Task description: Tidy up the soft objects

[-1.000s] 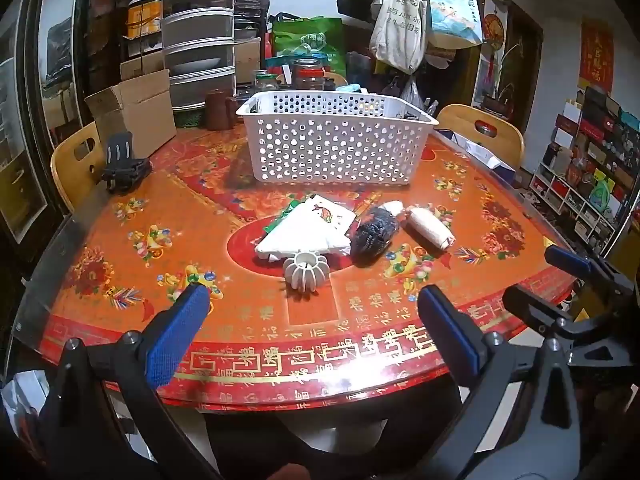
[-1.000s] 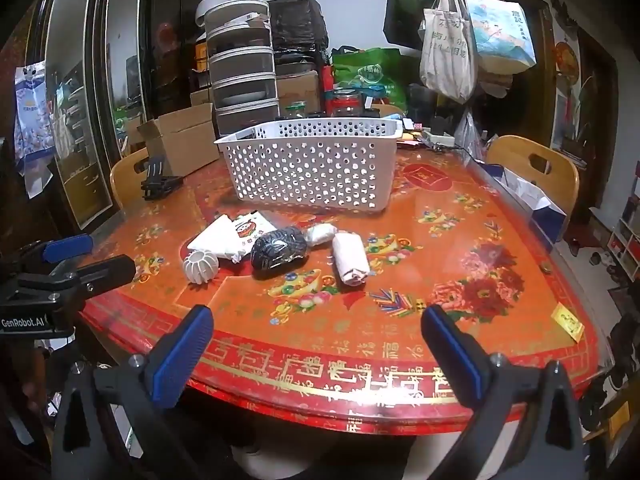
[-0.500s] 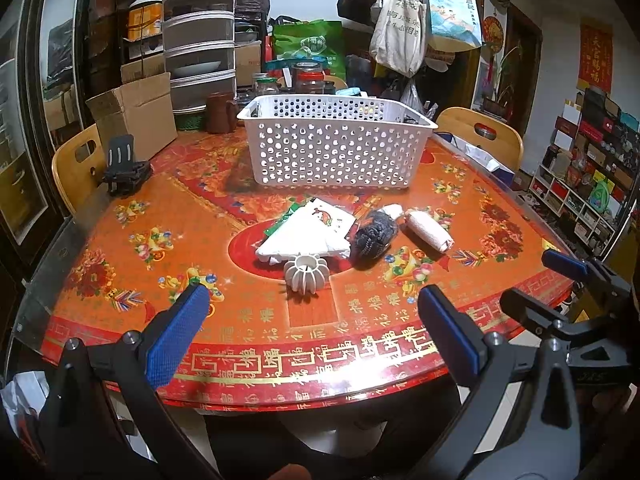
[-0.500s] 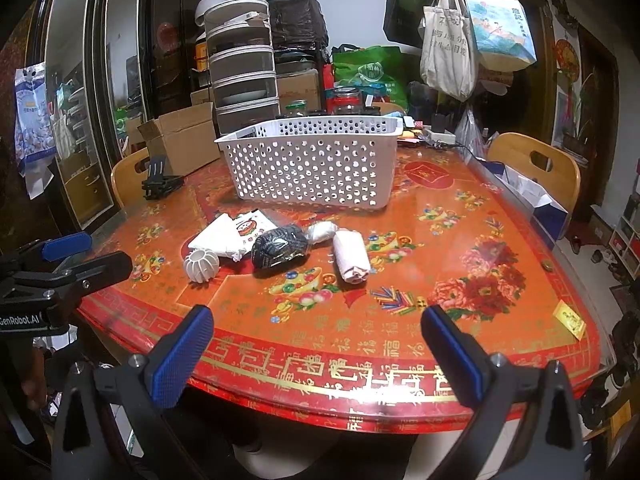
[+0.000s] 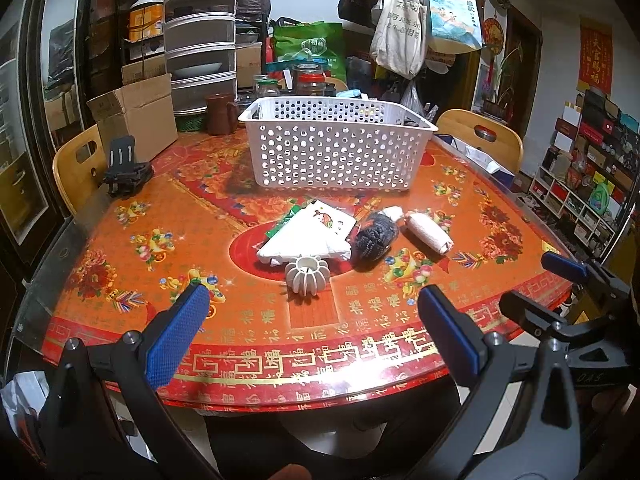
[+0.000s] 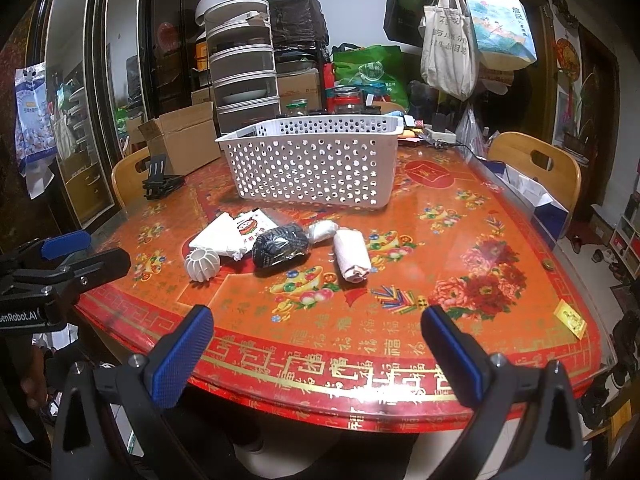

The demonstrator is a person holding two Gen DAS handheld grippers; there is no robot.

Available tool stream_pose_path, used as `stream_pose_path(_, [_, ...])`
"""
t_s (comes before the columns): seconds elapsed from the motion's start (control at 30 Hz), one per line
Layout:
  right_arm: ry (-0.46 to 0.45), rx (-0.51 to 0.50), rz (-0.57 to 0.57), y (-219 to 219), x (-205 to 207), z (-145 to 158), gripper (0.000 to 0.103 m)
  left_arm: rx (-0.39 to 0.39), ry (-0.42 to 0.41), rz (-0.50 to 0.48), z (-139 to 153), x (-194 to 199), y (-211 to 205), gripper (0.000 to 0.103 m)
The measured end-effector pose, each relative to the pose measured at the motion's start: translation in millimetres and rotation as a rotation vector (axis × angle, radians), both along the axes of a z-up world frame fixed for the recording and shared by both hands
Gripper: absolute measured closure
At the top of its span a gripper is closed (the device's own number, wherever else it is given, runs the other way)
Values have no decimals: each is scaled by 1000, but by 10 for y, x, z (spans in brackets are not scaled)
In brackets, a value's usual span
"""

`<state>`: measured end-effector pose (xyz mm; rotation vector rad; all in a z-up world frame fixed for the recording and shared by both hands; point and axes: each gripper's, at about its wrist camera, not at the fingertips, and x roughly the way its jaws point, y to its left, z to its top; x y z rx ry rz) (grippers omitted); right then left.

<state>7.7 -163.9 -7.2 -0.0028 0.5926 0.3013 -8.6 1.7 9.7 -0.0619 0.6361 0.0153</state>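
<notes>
Soft objects lie in the middle of the red table: a white ribbed ball (image 5: 307, 275) (image 6: 203, 265), a white cloth bag (image 5: 308, 236) (image 6: 230, 232), a dark knitted bundle (image 5: 376, 235) (image 6: 280, 246), a small white roll (image 6: 322, 230) and a white rolled towel (image 5: 428, 232) (image 6: 352, 255). A white perforated basket (image 5: 336, 148) (image 6: 316, 160) stands behind them. My left gripper (image 5: 312, 332) is open and empty at the near table edge. My right gripper (image 6: 316, 344) is open and empty at the near edge, to the right of the left one.
A black phone stand (image 5: 126, 168) sits at the table's left. A cardboard box (image 5: 136, 116), a brown jug (image 5: 219, 114) and jars stand behind the basket. Wooden chairs (image 6: 536, 168) stand on both sides. A blue-white box (image 6: 536, 200) lies at the right edge.
Both grippers have shifted slightly; the view of the table is almost the same. Nothing on the table has moved.
</notes>
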Motion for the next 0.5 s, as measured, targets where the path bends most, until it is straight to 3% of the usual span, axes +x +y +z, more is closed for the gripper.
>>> stream_pose_path(0.5, [2, 1, 2, 20, -21, -23, 0, 0, -1, 0, 5, 3, 3, 0])
